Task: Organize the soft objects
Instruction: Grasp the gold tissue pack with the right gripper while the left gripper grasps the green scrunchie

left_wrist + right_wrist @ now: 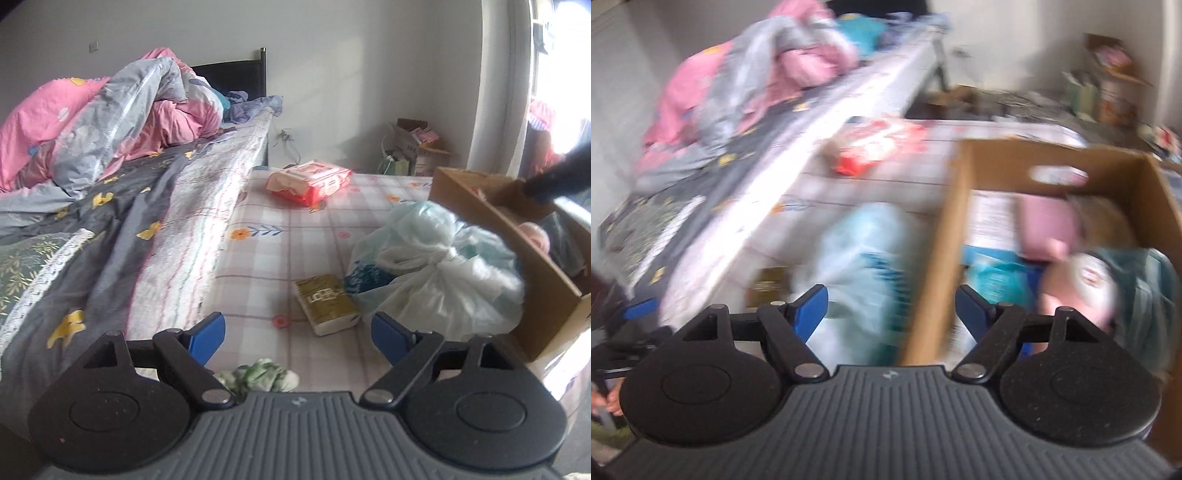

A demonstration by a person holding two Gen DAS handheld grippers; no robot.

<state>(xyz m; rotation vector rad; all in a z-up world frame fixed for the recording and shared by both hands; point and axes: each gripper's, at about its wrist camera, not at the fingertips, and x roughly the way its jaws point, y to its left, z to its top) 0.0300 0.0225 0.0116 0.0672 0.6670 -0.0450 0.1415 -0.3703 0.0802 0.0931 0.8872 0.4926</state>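
Closest in, the left hand-held gripper (298,332) hangs over the checked mattress (266,258) with its blue pads spread wide and nothing between them. Just under its nose lies a crumpled green-and-white cloth (264,376), light and limp by the look of it; a pinch anywhere on the bunched top should lift it, though it will sag and trail.

A little further on sits a gold tissue pack (327,304), squashy but smooth in its wrapper, so I'd take it across the narrow sides rather than the slick faces. Touching it on the right is a knotted pale plastic bag (436,280), puffy and slippery; the tied neck looks the surest place to hold.

The right hand-held gripper (891,308) is also wide open and empty, hovering over the near wall of the cardboard box (945,236), which stands right beside the bag. That view is badly blurred, but soft pink and teal things already seem to lie inside the box.

Farther along the mattress rests a red-and-white soft pack (308,181), well apart from the rest. Beyond, on the raised bed, the pink and grey quilts (122,114) lie heaped.
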